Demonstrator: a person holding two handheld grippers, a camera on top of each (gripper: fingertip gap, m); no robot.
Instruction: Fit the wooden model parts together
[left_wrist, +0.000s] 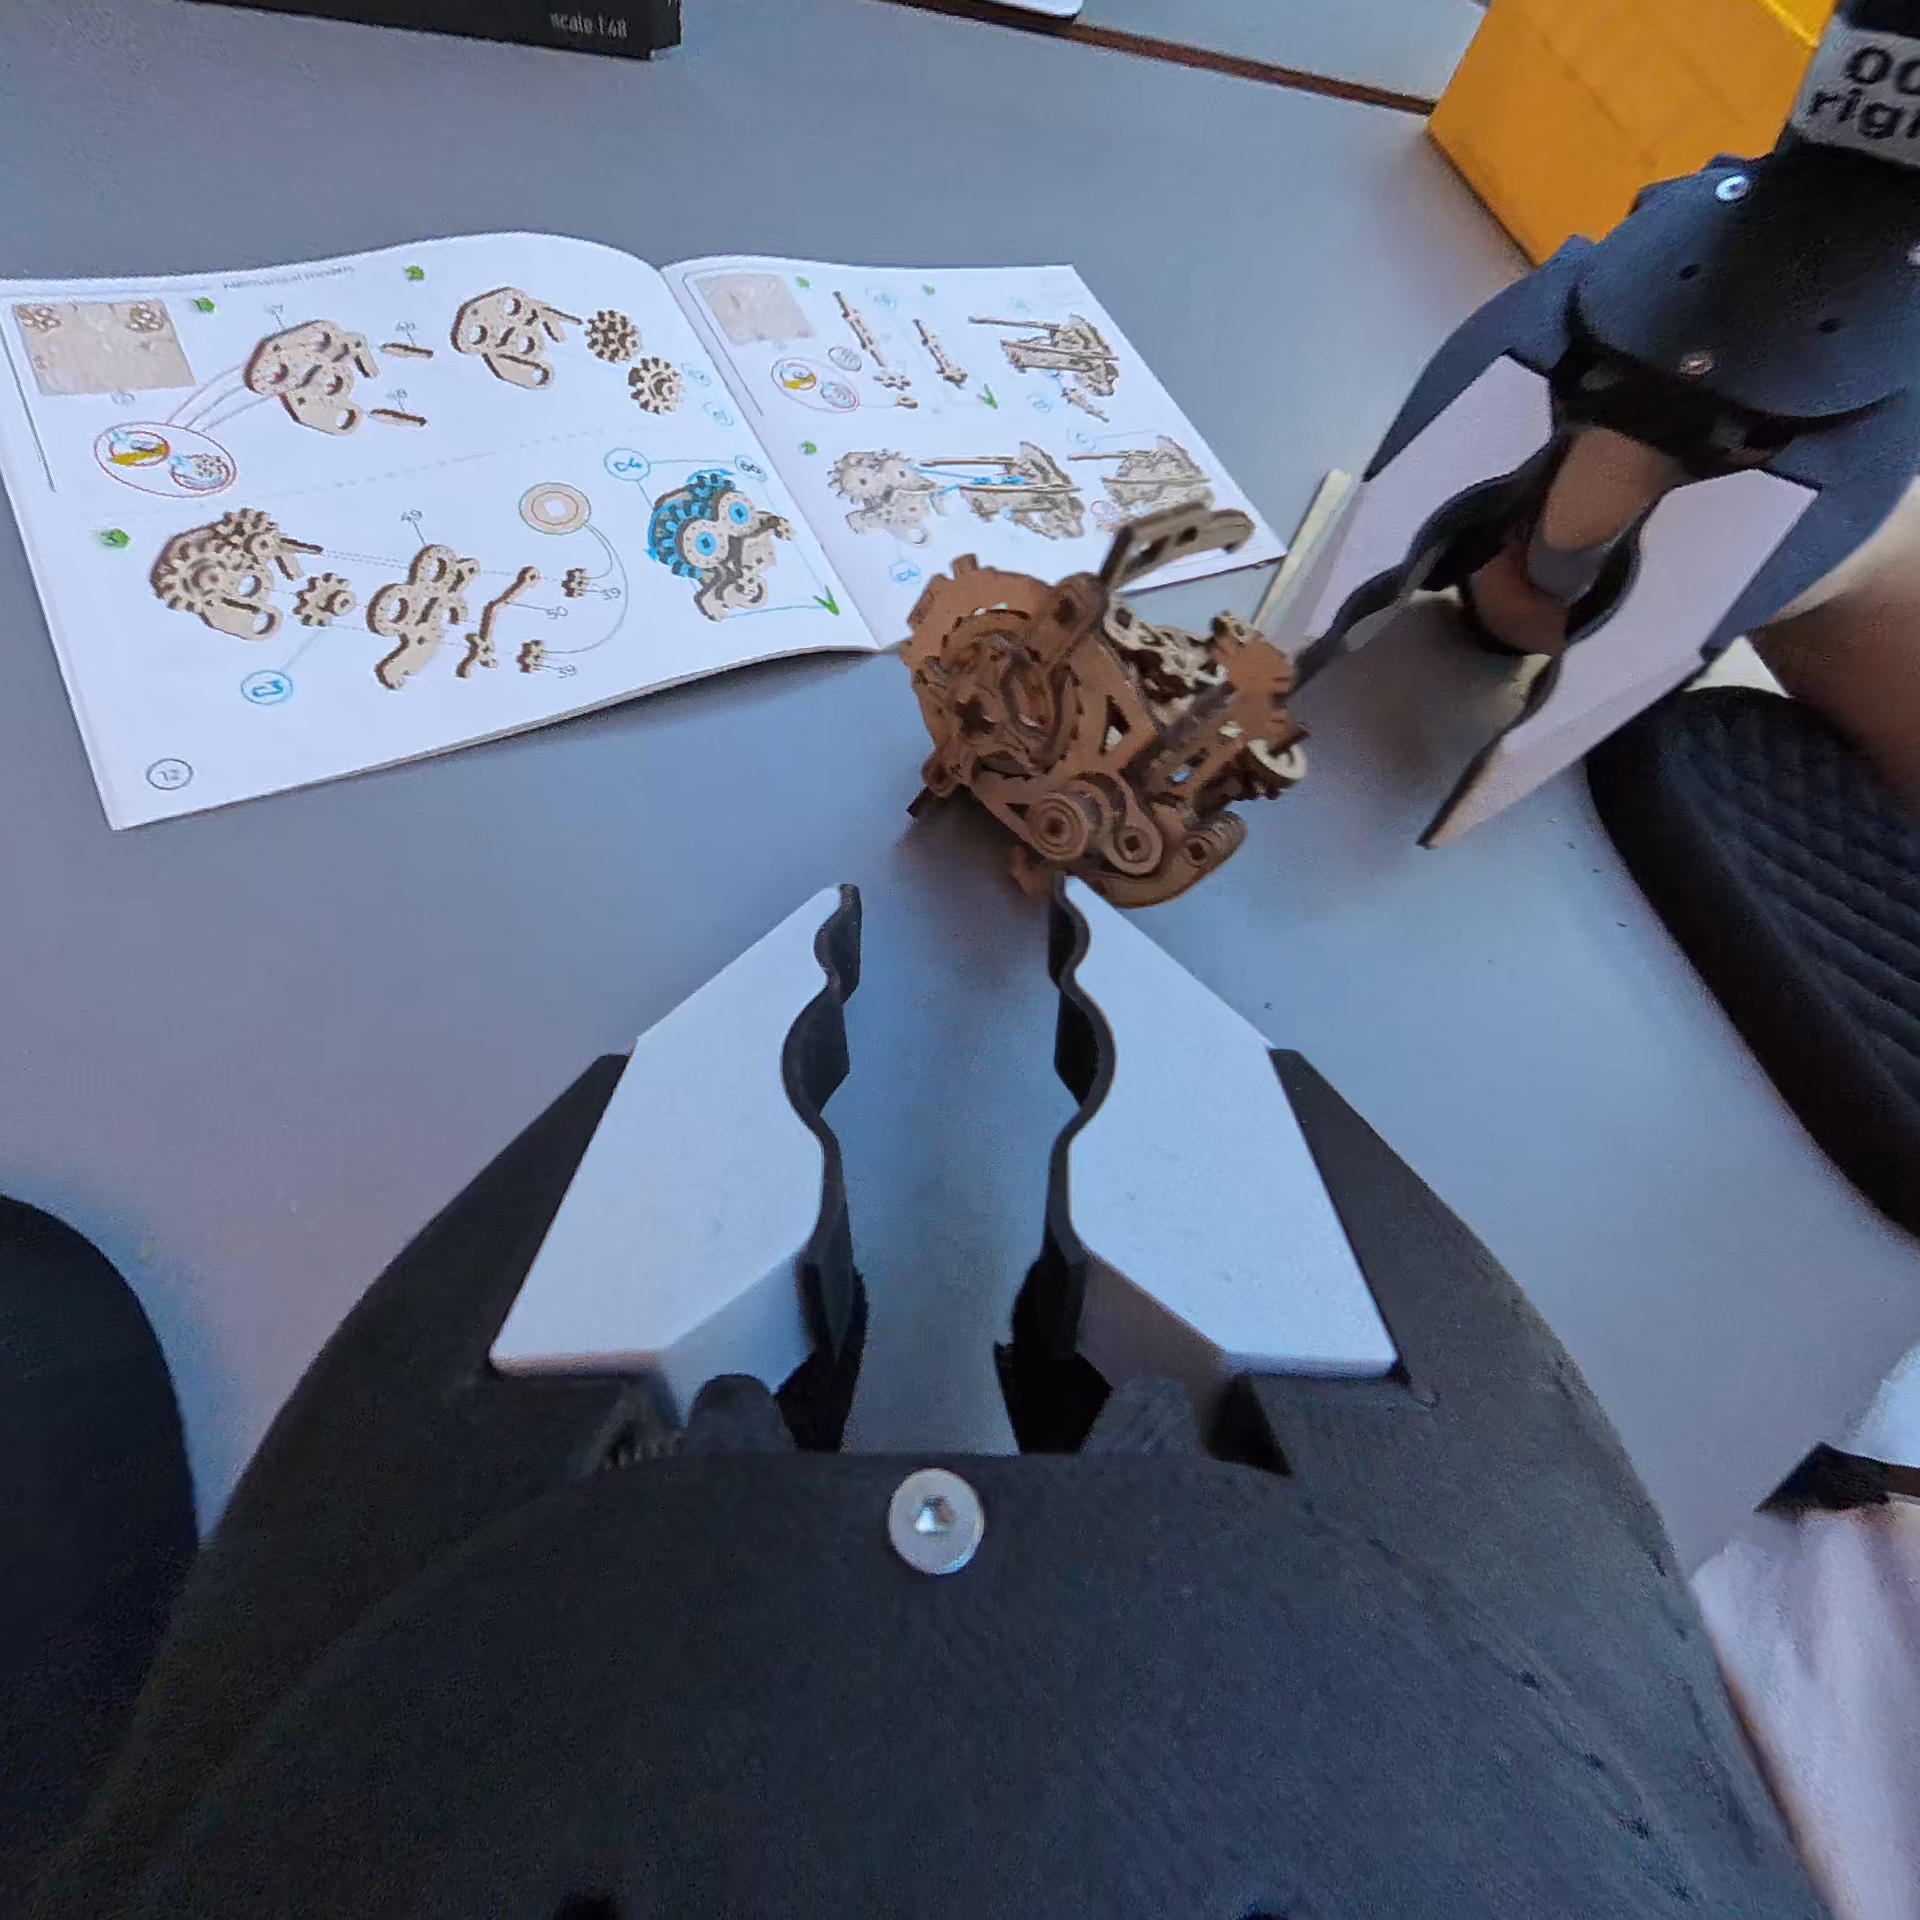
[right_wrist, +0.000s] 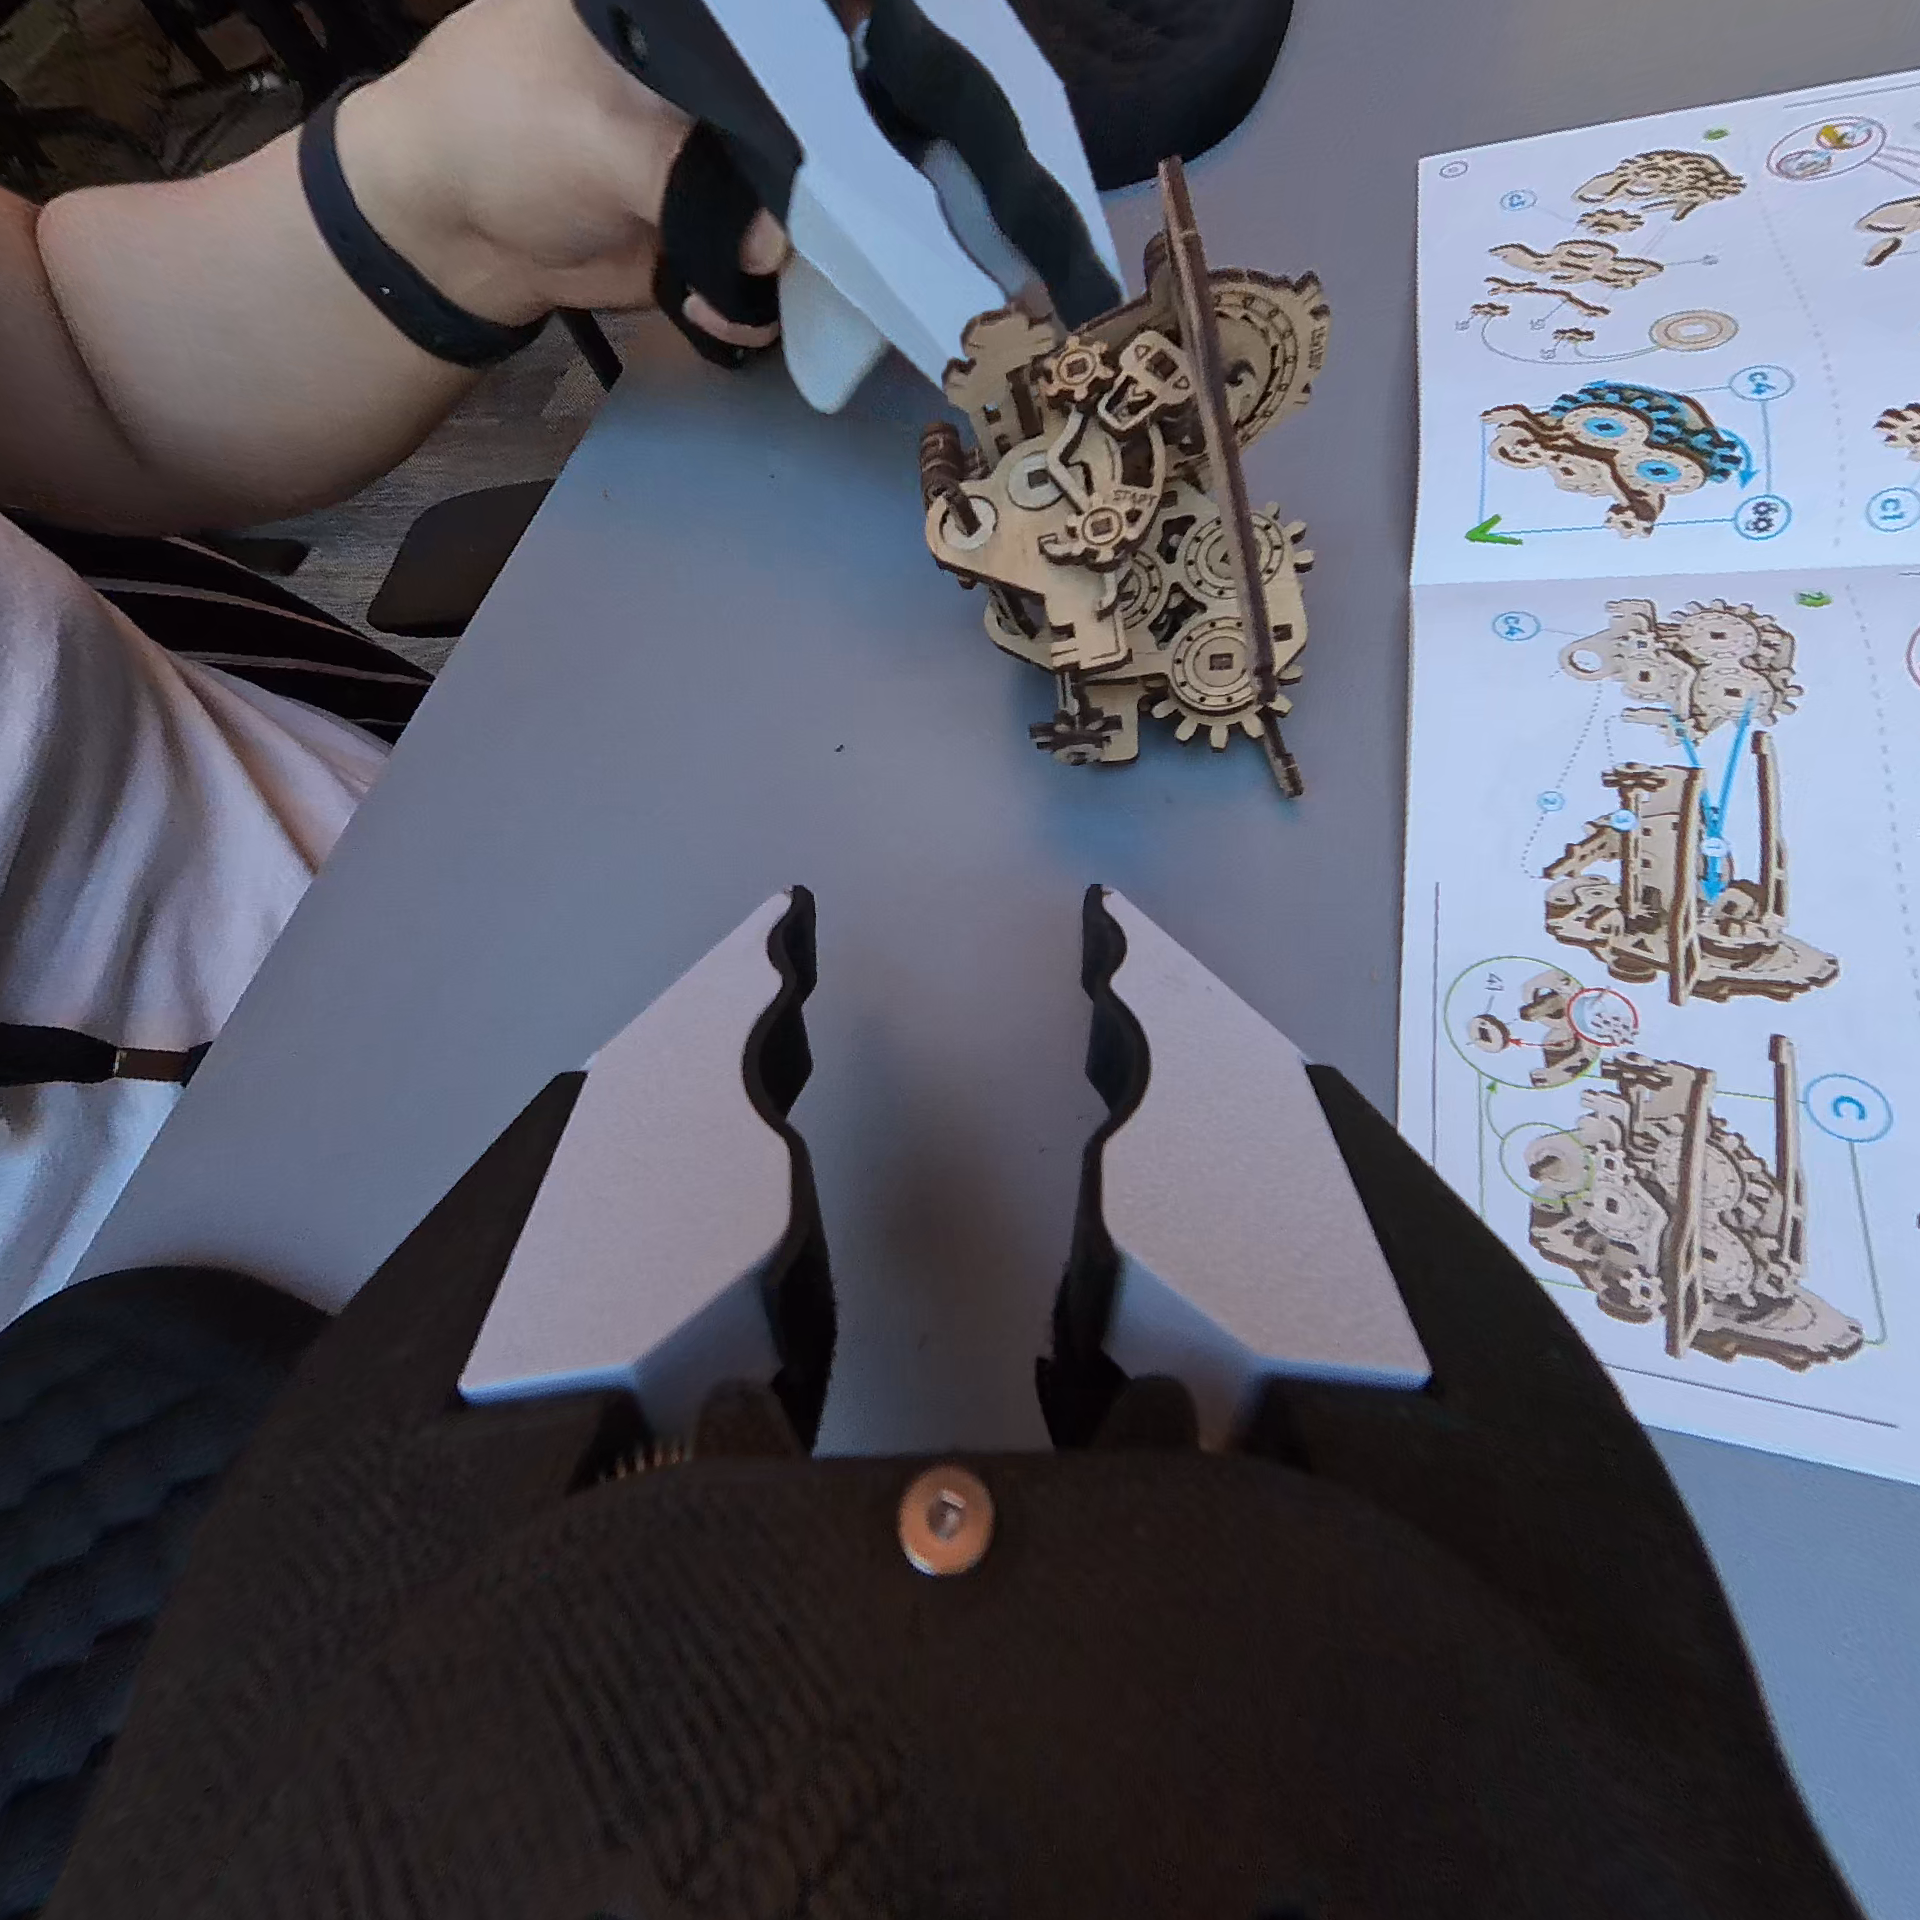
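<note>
A partly built wooden model (left_wrist: 1091, 717) of gears and plates stands tilted on the grey table (left_wrist: 727, 914), just off the open booklet's corner. My left gripper (left_wrist: 954, 904) is open and empty; its right fingertip (left_wrist: 1062, 896) sits at the model's near lower edge. In the right wrist view the model (right_wrist: 1122, 520) stands ahead, with a thin wooden plate on its right side. My right gripper (right_wrist: 943, 904) is open and empty, a short way from the model. The left gripper (right_wrist: 961, 348) reaches in from the far side, one fingertip at the model. The right gripper (left_wrist: 1366, 748) also shows open beside the model.
An open instruction booklet (left_wrist: 436, 499) lies flat on the table; it also shows in the right wrist view (right_wrist: 1662, 831). A yellow box (left_wrist: 1590, 114) and a black box (left_wrist: 468, 21) stand at the back. A person's forearm with a black wristband (right_wrist: 384, 260) is at the left. The table edge (right_wrist: 343, 831) runs diagonally. The tips of one gripper are about 12 cm away from the tips of the other.
</note>
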